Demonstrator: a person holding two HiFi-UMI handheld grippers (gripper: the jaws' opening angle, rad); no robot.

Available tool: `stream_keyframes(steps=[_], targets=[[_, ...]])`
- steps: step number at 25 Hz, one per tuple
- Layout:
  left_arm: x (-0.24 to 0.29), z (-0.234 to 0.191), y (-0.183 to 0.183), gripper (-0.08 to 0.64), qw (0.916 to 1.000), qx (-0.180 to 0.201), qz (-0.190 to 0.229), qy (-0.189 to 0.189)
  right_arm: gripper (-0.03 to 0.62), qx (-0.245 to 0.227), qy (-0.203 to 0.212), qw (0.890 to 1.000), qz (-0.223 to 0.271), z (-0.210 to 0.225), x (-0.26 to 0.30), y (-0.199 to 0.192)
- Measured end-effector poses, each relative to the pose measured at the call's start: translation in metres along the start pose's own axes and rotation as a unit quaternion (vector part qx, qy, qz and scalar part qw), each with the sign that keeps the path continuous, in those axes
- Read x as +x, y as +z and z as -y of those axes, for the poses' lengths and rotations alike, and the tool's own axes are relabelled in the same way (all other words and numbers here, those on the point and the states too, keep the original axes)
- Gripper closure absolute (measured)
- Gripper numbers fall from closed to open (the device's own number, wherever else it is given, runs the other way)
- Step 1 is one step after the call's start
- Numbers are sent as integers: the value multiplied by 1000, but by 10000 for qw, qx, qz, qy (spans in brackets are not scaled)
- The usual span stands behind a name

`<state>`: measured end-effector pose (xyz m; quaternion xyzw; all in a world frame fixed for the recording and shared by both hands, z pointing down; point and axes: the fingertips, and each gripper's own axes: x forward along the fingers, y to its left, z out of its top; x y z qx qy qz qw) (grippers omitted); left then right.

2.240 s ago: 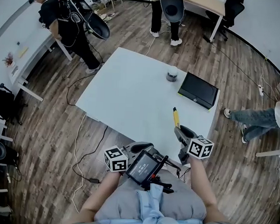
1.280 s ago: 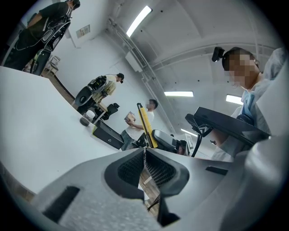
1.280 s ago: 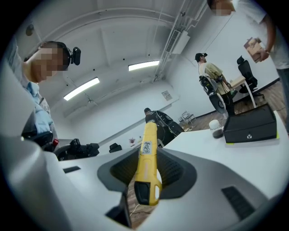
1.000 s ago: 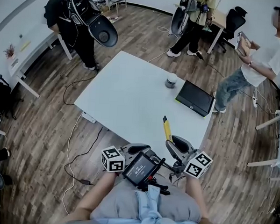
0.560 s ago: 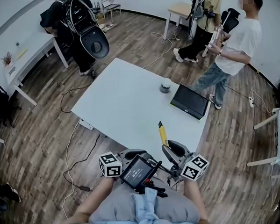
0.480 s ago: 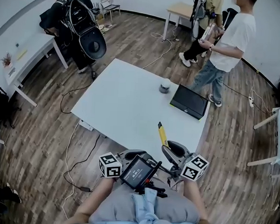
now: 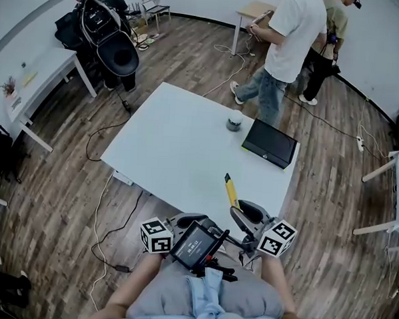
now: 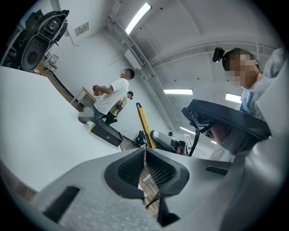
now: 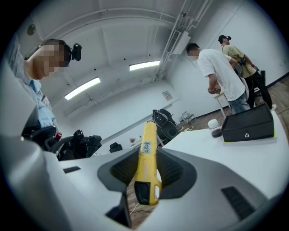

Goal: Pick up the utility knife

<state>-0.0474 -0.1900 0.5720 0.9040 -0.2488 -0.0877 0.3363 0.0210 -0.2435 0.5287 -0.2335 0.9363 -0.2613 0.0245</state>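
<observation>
Since the earlier frames, a person in a white shirt (image 7: 289, 33) is seen to have walked from the right side of the room to the far edge of the white table (image 7: 174, 141). The yellow utility knife (image 7: 231, 189) is clamped by its handle end between the pads of the right gripper (image 7: 245, 210). It is held clear of the table, over the near edge, with its long body pointing away from the wearer. The left gripper (image 7: 195, 219) is held near the wearer's lap, its jaws pressed together on nothing. A black box (image 7: 270, 142) and a small jar (image 7: 235, 121) are set near the table's far right corner.
</observation>
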Motion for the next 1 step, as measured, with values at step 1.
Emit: stream_keyframes(steps=[1], targets=[[0, 0, 0, 541, 10000, -9, 3, 4, 457, 0, 4, 10000, 3, 0, 0, 0]])
